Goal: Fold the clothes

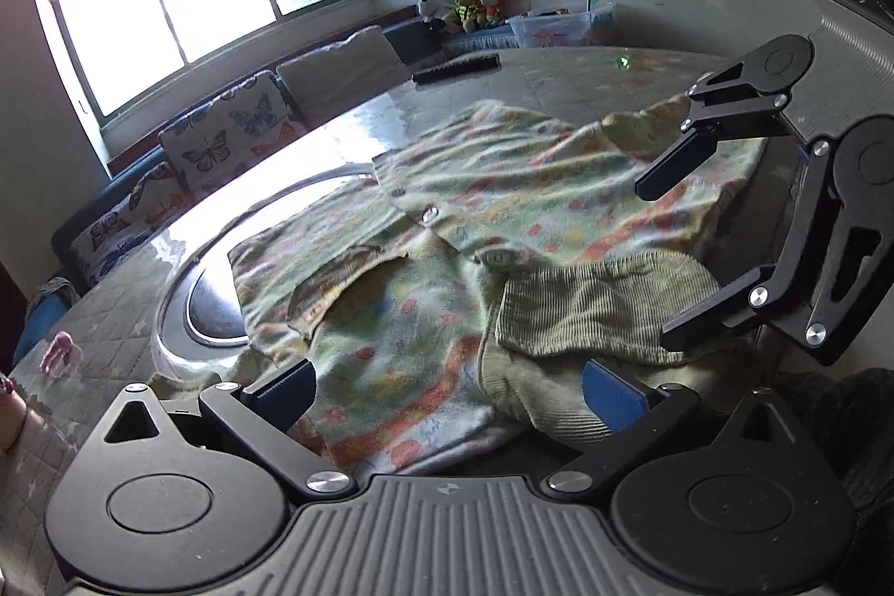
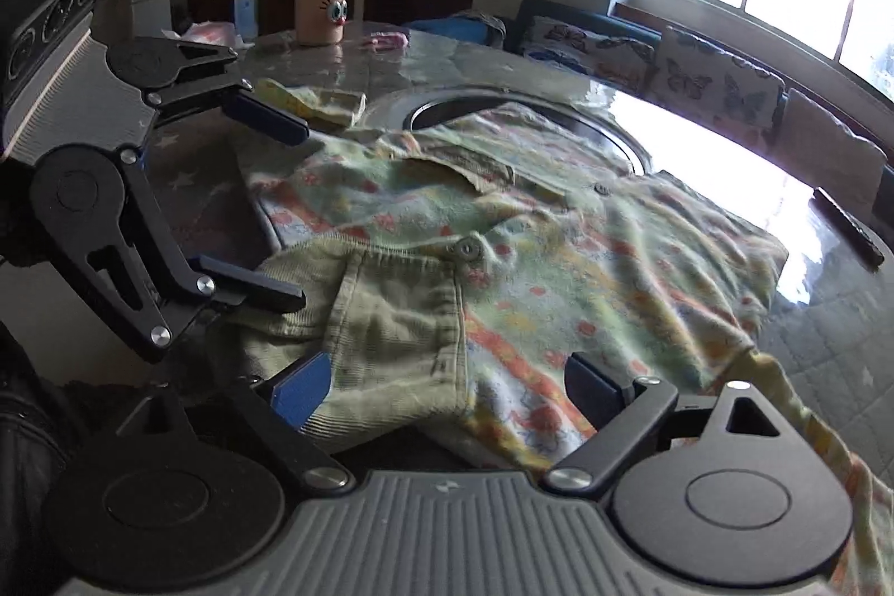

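A glossy round surface (image 1: 313,138) beside a sunlit window carries a pale green floral button-up garment (image 1: 447,227), spread flat at frame centre for folding. Left claw (image 1: 447,395) and right claw (image 2: 447,389) both gape wide, empty, over its near corduroy-trimmed edge.

Garment (image 1: 491,216): small button-front shirt, pale green with orange/yellow floral print, lying spread and wrinkled on the desk (image 1: 559,76), part over the round recess in the desk top. Corduroy olive collar (image 1: 603,311) flaps folded open at near edge. Buttons visible along placket. One sleeve (image 2: 313,101) extends away.
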Motion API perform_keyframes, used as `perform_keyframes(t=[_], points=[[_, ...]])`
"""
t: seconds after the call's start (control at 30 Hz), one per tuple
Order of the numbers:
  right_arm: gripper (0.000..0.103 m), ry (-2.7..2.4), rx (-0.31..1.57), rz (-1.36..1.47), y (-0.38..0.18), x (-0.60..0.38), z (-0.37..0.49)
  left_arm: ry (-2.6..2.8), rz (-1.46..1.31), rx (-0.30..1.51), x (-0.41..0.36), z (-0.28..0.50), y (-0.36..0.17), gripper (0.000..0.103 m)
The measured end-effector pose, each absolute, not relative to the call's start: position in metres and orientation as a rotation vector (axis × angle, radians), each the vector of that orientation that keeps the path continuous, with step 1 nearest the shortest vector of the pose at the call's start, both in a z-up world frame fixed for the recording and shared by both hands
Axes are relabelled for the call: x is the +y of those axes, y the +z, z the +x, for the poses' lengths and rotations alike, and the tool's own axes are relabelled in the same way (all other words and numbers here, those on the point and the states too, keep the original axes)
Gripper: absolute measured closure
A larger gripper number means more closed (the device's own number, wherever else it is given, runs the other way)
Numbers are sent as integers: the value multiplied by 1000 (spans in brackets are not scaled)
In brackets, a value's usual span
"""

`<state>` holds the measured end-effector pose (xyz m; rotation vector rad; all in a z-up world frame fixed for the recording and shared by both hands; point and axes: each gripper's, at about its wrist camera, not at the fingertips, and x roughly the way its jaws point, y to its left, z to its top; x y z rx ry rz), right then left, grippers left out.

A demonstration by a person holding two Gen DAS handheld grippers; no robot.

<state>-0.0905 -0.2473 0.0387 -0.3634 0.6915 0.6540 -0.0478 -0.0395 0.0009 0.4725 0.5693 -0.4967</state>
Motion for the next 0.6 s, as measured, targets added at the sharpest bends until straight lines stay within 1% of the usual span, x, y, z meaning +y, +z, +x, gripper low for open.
perform_keyframes(t=[0.13, 0.37, 0.6], points=[[10, 660, 732, -293, 36, -254, -82, -501, 442, 580, -34, -44, 3, 0], [10, 613, 707, -211, 56, -271, -56, -432, 331, 582, -9, -18, 19, 0], [10, 584, 710, -175, 56, -270, -23, -345, 136, 699, 42, 23, 19, 1]])
